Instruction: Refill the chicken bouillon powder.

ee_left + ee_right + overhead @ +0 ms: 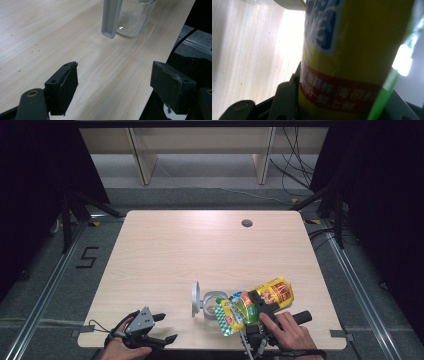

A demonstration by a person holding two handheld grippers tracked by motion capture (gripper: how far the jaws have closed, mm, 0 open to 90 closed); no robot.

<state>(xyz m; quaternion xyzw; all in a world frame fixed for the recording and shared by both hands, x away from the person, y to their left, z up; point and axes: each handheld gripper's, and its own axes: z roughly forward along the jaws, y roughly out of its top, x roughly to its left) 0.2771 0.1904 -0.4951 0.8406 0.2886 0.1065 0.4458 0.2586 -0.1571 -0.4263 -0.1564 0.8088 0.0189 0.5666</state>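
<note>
A yellow and green snack bag hangs tilted over a clear jar near the table's front edge. My right gripper is shut on the bag, whose mouth end points down-left toward the jar's opening. In the right gripper view the bag shows a red band and blue lettering between the jaws. The jar's grey lid stands open on its left side. My left gripper rests open at the front left, holding nothing. Its view looks between the spread jaws at the jar and lid.
The wooden table has a round cable hole at the back right. The front edge runs just below both hands. Wooden shelf legs and cables lie beyond the table on the grey floor.
</note>
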